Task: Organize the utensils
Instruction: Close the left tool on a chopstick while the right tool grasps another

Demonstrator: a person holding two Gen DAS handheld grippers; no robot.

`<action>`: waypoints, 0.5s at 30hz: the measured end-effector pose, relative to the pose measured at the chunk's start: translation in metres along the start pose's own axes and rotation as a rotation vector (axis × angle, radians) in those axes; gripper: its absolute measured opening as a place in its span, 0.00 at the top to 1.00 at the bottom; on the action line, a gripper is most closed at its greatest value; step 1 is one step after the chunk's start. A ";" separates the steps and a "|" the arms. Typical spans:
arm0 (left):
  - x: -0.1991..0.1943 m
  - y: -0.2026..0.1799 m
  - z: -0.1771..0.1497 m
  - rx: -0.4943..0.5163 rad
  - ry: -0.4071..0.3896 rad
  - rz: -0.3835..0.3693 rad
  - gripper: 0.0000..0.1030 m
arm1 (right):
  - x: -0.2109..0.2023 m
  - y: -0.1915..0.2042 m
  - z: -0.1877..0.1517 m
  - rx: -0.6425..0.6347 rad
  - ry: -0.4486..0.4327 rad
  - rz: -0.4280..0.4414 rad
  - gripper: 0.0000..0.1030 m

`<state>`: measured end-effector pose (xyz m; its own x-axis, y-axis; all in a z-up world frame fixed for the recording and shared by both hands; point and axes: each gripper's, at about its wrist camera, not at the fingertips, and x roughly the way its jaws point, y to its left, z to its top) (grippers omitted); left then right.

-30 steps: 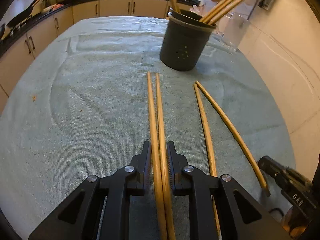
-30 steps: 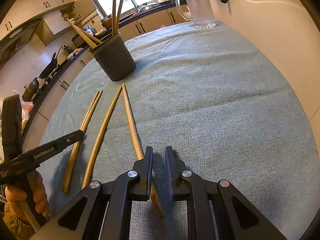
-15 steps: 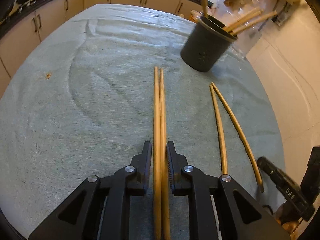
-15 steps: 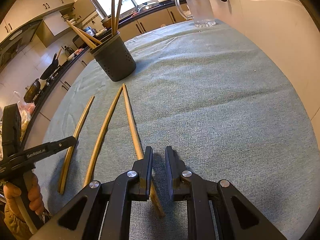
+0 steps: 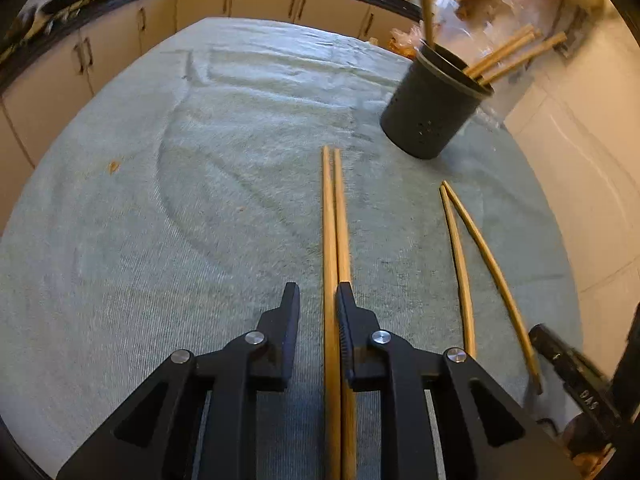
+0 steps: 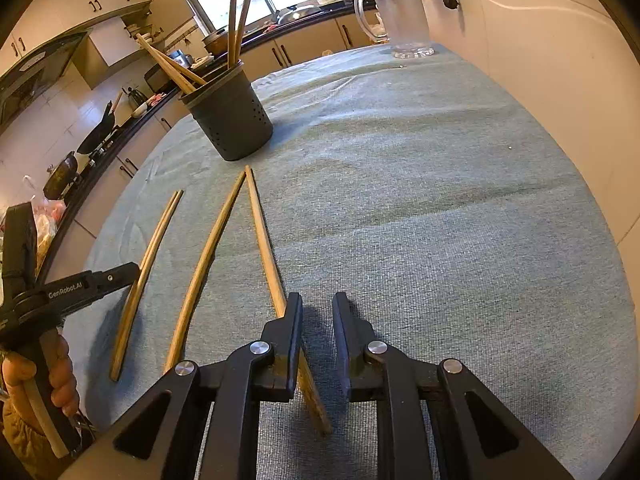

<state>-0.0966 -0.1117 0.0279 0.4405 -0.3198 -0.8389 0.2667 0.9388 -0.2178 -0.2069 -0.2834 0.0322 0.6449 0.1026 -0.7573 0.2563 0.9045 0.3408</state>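
Left gripper [image 5: 318, 300], jaws parted, straddles the chopstick pair [image 5: 335, 216], long axis pointing up-frame toward the holder [image 5: 434, 110]; right gripper [image 6: 316, 308] released.

Left tongs [image 5: 318, 300] now parted, chopstick pair [image 5: 335, 216] apparently released onto cloth [image 5: 200, 200]

The chopsticks [image 5: 335, 216] look like smooth, pale wood. A rough, matt grey-green cloth [image 6: 420, 208] covers the table. The holder [image 6: 232, 122] seems matt dark plastic, perforated. Both grippers [image 5: 318, 300] [image 6: 317, 308] are matt black plastic with shiny metal rivets.
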 end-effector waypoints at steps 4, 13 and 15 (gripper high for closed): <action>0.008 -0.007 0.009 0.019 -0.006 0.030 0.95 | 0.000 0.000 0.000 0.001 -0.002 0.004 0.84; 0.010 0.006 0.018 0.003 0.030 0.021 0.95 | -0.001 0.000 -0.001 -0.006 0.009 0.004 0.86; 0.005 0.010 0.012 -0.009 0.047 0.003 0.95 | -0.001 0.000 0.000 -0.003 0.023 -0.015 0.92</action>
<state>-0.0817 -0.1050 0.0274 0.4005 -0.3103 -0.8622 0.2577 0.9411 -0.2190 -0.2073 -0.2840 0.0328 0.6242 0.0982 -0.7751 0.2641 0.9071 0.3276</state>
